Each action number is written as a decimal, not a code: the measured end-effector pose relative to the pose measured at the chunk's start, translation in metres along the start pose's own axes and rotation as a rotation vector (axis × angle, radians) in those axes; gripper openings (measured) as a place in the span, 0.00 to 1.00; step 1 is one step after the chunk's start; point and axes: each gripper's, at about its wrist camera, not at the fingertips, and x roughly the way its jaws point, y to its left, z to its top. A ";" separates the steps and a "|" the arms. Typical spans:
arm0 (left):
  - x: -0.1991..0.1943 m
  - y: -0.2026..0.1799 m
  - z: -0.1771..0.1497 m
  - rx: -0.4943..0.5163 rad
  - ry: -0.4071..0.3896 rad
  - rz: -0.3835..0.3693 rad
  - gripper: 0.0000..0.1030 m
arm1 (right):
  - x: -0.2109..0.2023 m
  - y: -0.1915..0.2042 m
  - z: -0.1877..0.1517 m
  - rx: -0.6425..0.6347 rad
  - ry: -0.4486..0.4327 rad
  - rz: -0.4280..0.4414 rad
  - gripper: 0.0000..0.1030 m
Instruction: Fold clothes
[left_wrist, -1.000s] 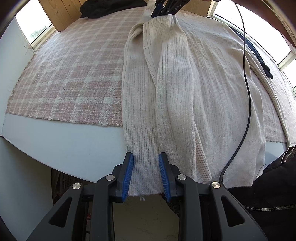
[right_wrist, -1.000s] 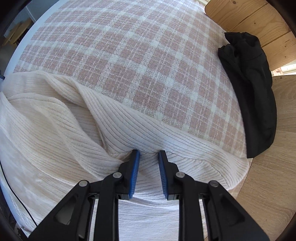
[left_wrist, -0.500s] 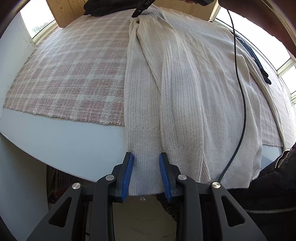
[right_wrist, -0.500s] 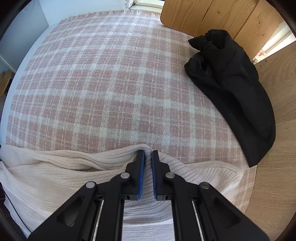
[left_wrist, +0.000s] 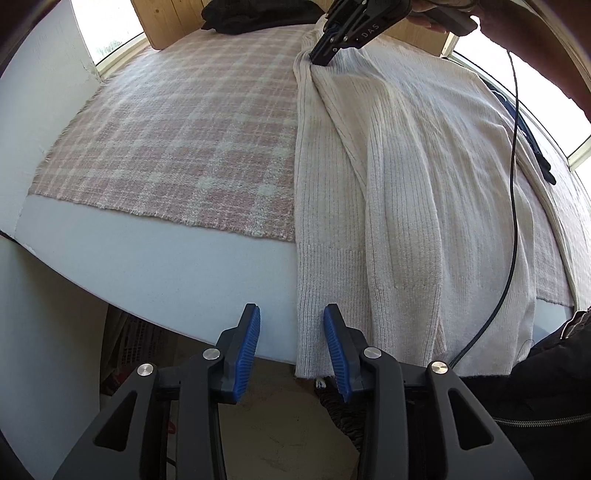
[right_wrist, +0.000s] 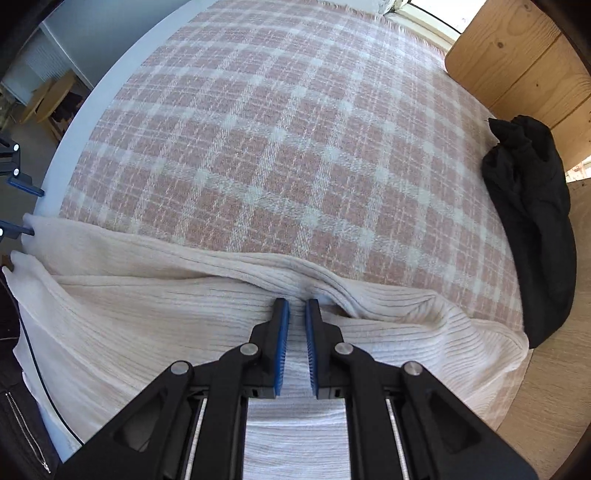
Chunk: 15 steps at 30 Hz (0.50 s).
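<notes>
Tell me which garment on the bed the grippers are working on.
The cream ribbed sweater, spread across the plaid blanket. The black garment lies bunched and untouched by the wooden headboard.

I've got strong daylight from the blown-out windows (left_wrist: 107, 37) along the top edges. The ribbed cream knit sweater (left_wrist: 406, 184) is near overexposed but sharp. Heavy fisheye bending and dark vignette in the corners; no motion blur.

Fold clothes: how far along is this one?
Early. Done: one side of the cream sweater is folded lengthwise over its body. In hand: right gripper pinches the far end; left gripper has just been opening at the hem. Left: crosswise folds.
</notes>
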 end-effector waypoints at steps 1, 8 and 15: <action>-0.004 -0.001 0.000 -0.005 -0.009 -0.012 0.33 | 0.001 -0.006 0.005 0.025 -0.024 -0.038 0.09; -0.011 0.000 -0.006 0.034 -0.007 -0.104 0.35 | -0.027 0.018 0.004 -0.028 -0.095 -0.012 0.10; -0.021 -0.042 -0.005 0.094 0.004 -0.122 0.52 | -0.034 0.027 -0.034 -0.027 -0.052 0.003 0.12</action>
